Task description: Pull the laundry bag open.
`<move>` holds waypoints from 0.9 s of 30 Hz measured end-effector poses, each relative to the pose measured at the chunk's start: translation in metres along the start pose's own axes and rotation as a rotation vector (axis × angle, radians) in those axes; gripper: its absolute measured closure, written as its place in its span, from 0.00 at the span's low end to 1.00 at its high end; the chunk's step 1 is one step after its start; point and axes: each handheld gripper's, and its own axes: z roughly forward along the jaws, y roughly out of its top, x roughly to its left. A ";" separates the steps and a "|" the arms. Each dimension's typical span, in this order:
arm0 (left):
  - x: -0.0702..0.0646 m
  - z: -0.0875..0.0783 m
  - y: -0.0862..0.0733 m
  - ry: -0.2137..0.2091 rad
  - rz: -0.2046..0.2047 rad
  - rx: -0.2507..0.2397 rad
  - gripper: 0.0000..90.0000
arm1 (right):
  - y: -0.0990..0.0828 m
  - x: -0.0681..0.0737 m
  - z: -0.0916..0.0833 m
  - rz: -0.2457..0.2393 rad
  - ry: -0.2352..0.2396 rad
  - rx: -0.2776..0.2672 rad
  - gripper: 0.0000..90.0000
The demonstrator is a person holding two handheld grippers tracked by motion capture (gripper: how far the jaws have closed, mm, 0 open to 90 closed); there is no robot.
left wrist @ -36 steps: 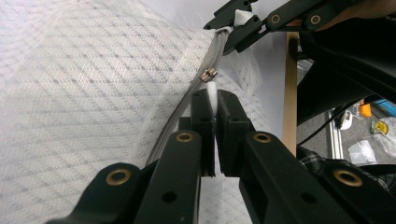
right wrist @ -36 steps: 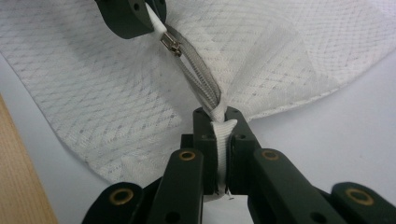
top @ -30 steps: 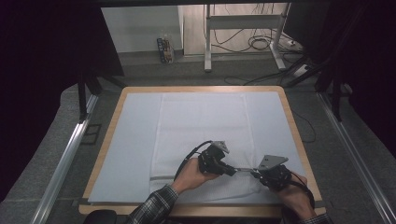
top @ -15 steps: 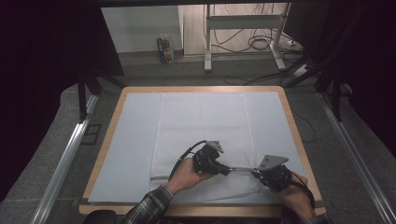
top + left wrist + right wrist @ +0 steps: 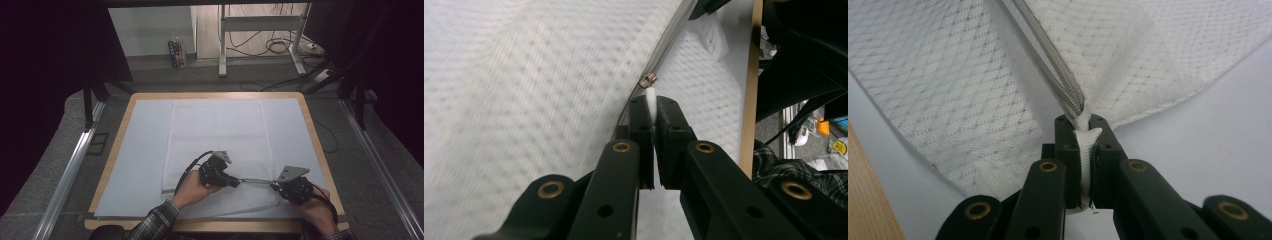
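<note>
White mesh zippered bag (image 5: 220, 145) lies flat mid-table on pale blue mat (image 5: 145, 150). Left gripper (image 5: 653, 107) clamped on white zipper pull tab (image 5: 651, 98) beside metal slider (image 5: 647, 80). Right gripper (image 5: 1085, 123) clamped on bag's white fabric end tab (image 5: 1086, 145) at grey zipper (image 5: 1050, 60) end, near the table's front edge.

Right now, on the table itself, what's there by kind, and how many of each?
Mesh bags, white with a grey zipper: 1
Light blue mats covering the tabletop: 1
Handheld tools, one per hand: 2, left tool pinching the zipper pull tab, right tool clamping the bag's end tab
Total: 4
</note>
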 end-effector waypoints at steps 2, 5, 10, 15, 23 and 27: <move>0.000 -0.003 -0.002 0.003 -0.003 -0.003 0.97 | 0.000 0.000 0.000 0.000 0.000 0.002 0.94; 0.000 -0.008 -0.006 0.007 -0.009 -0.010 0.97 | 0.000 0.000 0.000 0.003 0.002 -0.003 0.94; 0.002 -0.015 -0.014 0.014 -0.028 -0.018 0.97 | -0.001 0.000 0.000 0.001 0.005 -0.004 0.94; 0.002 -0.019 -0.020 0.020 -0.037 -0.025 0.97 | 0.000 0.000 0.000 -0.005 0.003 0.001 0.94; 0.002 -0.026 -0.026 0.022 -0.047 -0.034 0.97 | 0.000 0.001 0.000 -0.006 0.006 -0.003 0.94; 0.003 -0.029 -0.030 0.033 -0.054 -0.034 0.97 | 0.000 0.001 0.001 -0.006 0.004 -0.002 0.94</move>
